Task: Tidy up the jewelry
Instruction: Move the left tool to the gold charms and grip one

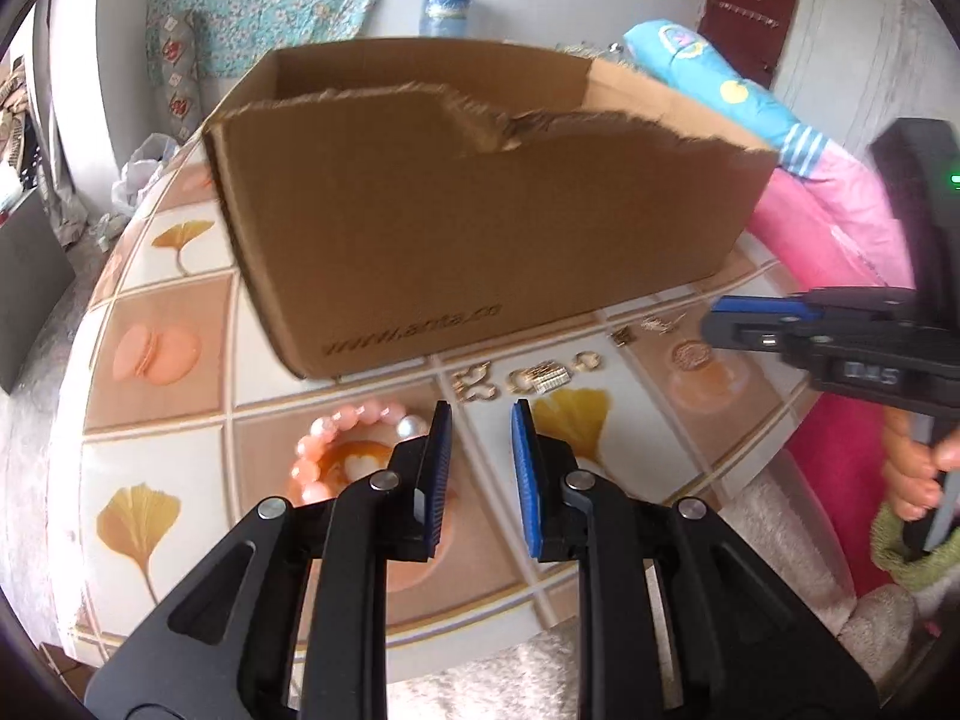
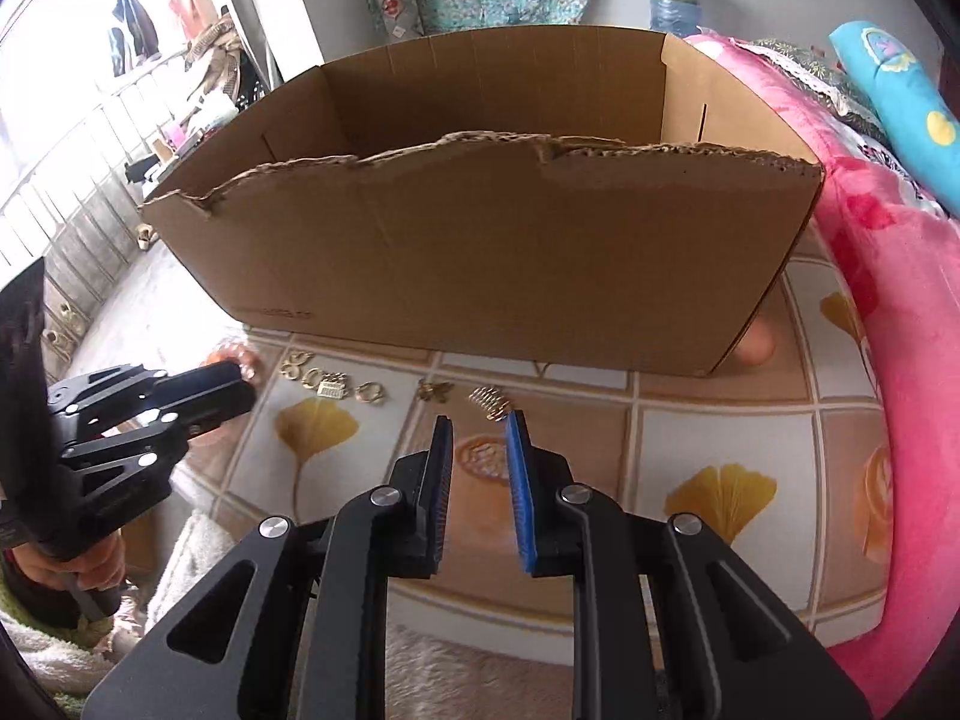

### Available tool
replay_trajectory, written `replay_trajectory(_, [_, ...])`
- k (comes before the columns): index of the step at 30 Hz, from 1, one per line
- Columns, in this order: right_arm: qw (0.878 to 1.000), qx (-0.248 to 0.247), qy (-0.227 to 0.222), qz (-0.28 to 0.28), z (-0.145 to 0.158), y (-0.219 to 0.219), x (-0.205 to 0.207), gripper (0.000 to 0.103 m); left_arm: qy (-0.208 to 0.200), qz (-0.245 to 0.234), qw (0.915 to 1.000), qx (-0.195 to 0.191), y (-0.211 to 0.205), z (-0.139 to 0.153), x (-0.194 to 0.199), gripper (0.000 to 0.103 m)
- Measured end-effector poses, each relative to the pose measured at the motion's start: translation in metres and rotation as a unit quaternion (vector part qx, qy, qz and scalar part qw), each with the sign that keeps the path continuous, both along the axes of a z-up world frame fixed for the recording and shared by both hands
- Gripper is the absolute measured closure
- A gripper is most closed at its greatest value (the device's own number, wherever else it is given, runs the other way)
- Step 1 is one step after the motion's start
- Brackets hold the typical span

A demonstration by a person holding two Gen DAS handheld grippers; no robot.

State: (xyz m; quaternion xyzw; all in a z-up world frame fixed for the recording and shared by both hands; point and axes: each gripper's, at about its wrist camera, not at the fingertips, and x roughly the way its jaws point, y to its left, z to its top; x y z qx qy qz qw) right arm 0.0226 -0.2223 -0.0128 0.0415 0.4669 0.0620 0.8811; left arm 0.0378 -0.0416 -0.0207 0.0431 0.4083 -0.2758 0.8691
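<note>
Two hand-held grippers poised over a table with a ginkgo-leaf and macaron tile print. The left gripper and right gripper each stand with blue pads slightly parted and nothing between them. The jewelry lies in a loose row along the table's middle, just before the torn-edged brown cardboard box: a pink bead bracelet with one white pearl toward the left edge, small gold-coloured charms and rings at the centre, a gold coil piece ahead of the right gripper.

Likely hazards: the pieces are small, flat and close together, so narrow jaws may pinch two at once or skid one across the smooth cover toward the near edge. The bracelet may roll or sag out of a light pinch. The grippers work close together and could collide. The box's ragged front wall could snag a dangling piece.
</note>
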Motion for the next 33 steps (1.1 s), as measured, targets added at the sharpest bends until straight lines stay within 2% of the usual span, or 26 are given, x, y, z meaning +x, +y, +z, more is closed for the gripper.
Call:
replay_trajectory(3, [1.0, 0.017, -0.003, 0.003, 0.0, -0.008, 0.005, 0.084, 0.002, -0.006, 1.0, 0.004, -0.009, -0.001, 0.002, 0.084])
replay_trajectory(8, [0.999, 0.039, -0.021, 0.023, 0.0, -0.006, -0.002, 0.084, -0.006, 0.01, 0.9986, 0.052, -0.021, -0.003, 0.01, 0.084])
replay_trajectory(14, [0.997, 0.051, -0.037, 0.044, -0.002, -0.001, -0.002, 0.084, 0.016, 0.018, 0.9964, 0.082, -0.021, -0.007, 0.022, 0.084])
replay_trajectory(25, [0.994, 0.088, -0.043, 0.048, -0.006, -0.002, -0.002, 0.084, 0.051, 0.015, 0.9958, 0.075, -0.024, 0.001, 0.032, 0.084])
replay_trajectory(31, [0.993, 0.1, -0.042, 0.046, -0.01, -0.004, 0.001, 0.084, 0.035, 0.006, 0.9922, 0.119, -0.039, 0.001, 0.032, 0.083])
replay_trajectory(33, [0.992, 0.104, -0.047, 0.048, -0.009, -0.004, -0.001, 0.084, 0.035, 0.01, 0.9916, 0.124, -0.042, 0.001, 0.033, 0.083])
